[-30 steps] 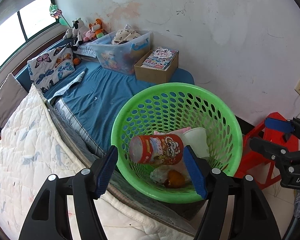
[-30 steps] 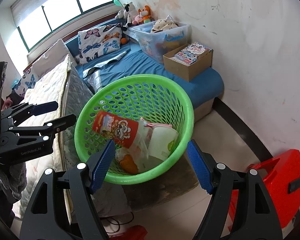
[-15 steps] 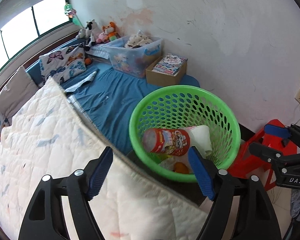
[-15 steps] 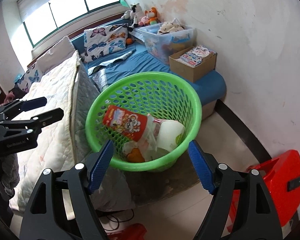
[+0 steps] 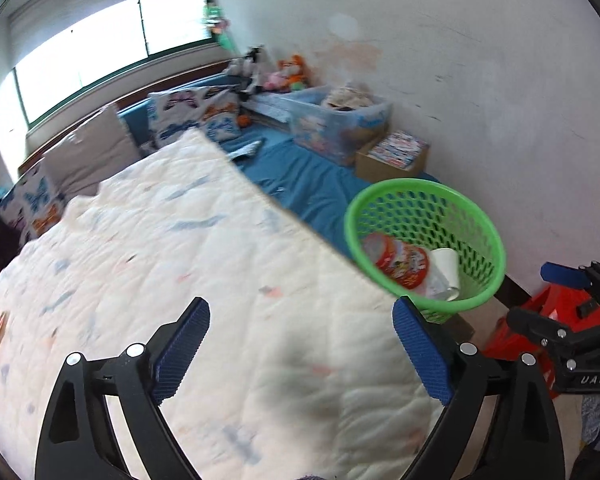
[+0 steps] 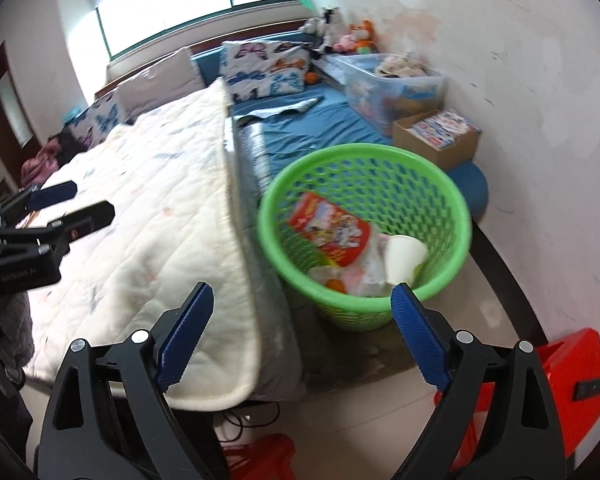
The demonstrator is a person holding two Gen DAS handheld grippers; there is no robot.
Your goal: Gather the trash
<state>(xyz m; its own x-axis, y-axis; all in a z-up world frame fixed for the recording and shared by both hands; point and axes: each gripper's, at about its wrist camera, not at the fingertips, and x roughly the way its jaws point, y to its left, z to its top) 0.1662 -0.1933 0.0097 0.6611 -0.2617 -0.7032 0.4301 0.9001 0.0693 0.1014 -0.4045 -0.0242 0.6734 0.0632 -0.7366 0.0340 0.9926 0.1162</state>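
The left gripper (image 5: pixel 302 344) has just been spreading its jaws and now hangs wide apart with nothing between them, above the cream quilt (image 5: pixel 172 264) covering the bed. The right gripper (image 6: pixel 300 320) has likewise been opening and grips nothing, poised over the quilt's edge and the floor beside the green basket (image 6: pixel 440 184). That basket stands at the bed's foot near the wall, holding a red snack canister (image 6: pixel 332 232), a white paper cup (image 6: pixel 404 254) and crumpled wrappers (image 6: pixel 364 276).
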